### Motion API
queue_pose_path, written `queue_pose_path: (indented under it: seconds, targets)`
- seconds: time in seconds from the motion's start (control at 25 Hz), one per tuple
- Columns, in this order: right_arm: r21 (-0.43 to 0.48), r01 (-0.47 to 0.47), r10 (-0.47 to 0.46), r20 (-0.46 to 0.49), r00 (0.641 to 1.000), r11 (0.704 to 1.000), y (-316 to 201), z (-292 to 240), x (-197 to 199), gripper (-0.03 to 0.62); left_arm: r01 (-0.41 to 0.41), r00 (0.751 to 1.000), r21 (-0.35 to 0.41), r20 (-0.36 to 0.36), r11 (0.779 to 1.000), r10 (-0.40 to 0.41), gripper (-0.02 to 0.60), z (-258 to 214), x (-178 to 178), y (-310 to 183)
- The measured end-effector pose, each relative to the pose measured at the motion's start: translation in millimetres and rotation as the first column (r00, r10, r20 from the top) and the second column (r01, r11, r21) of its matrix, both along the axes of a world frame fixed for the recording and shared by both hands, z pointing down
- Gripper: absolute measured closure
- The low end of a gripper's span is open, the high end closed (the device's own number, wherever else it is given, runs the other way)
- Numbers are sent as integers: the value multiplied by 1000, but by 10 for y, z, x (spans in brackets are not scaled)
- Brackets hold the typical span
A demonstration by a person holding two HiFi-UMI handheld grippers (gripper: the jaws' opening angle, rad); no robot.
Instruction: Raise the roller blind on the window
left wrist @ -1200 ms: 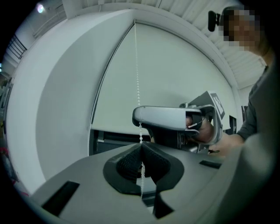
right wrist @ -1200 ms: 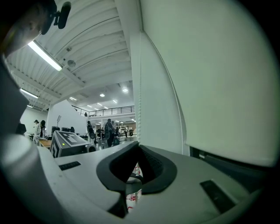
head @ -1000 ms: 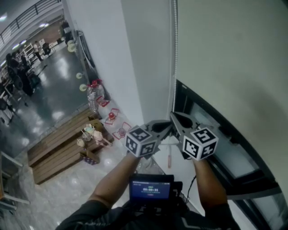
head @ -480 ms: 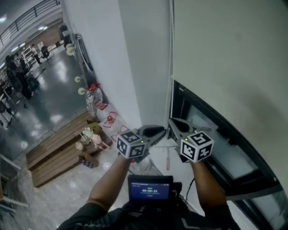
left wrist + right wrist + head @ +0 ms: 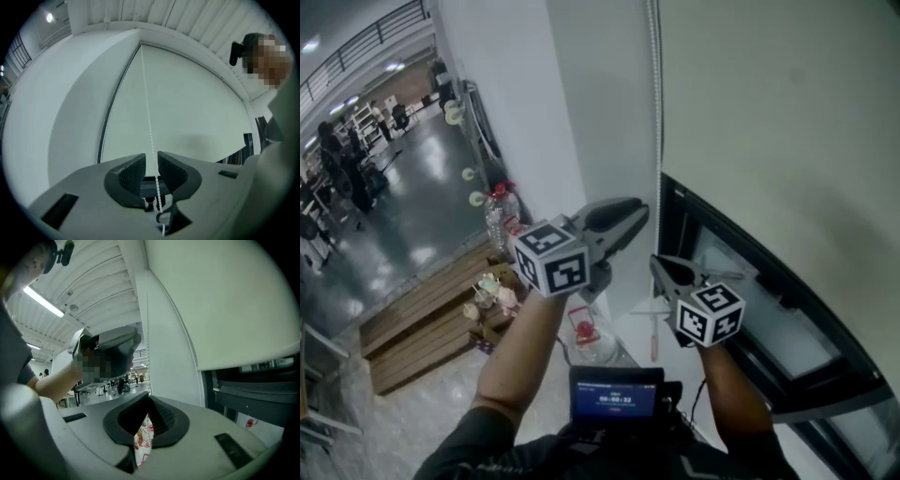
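While the roller blind hangs over most of the window, its lower edge slants across the head view and leaves a dark strip of window frame bare beneath it. Along the blind's left edge, just beside the white wall, the bead chain runs straight down.

The left claw is held up high, left of the chain in the head view, with its tips pointing toward the blind. In the left gripper view this claw has its jaws apart, having just been opening. The bead chain passes through the gap between the ribbed pads without either pad pressing on it, and the blind fills the far background.

The right claw sits lower and nearer, at the foot of the chain by the window's left side. In the right gripper view its jaws are closed tip to tip, and the thin chain comes down exactly to where they meet, so it is pinched there. The blind lies to the right.
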State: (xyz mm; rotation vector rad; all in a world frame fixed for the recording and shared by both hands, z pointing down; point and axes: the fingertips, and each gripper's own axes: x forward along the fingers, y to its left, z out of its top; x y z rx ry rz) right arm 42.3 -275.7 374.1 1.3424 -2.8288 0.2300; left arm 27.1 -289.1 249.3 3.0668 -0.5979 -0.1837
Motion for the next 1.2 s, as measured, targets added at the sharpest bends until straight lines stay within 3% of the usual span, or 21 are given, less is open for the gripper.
queue_pose_path:
  seconds: [0.24,0.32,0.56,0.76,0.92,1.04,1.2]
  targets:
    - [7,4,-4,5,1000,1000,51,-6,-35,592,-28,997,32,70,999,26,485,-117,312,-26]
    - [6,2,-3,9,1000,1000,46,1,-27,592,-27,996,40,89,999,24,557,-66,354,-30]
    - [2,-5,5,13,1000,1000,90,-26,-1,591,-11,998,49,55,999,9,558,-58,352,10]
    - [2,-3,3,23,1000,1000,87,-19,-11,591,2,997,69,82,998,-8,574,-35,331,-19]
    - [-4,1,-1,26,1000,1000,83,0,-11,591,16,999,59,34,998,-18,575,-7,303,-47]
    - [-31,2,-2,11,1000,1000,91,104,-19,591,29,998,69,51,997,-32,575,93,309,-34]
    - [-93,-1,1,-5,1000,996,118,397,-24,591,31,997,27,71,999,-32,575,397,311,-43]
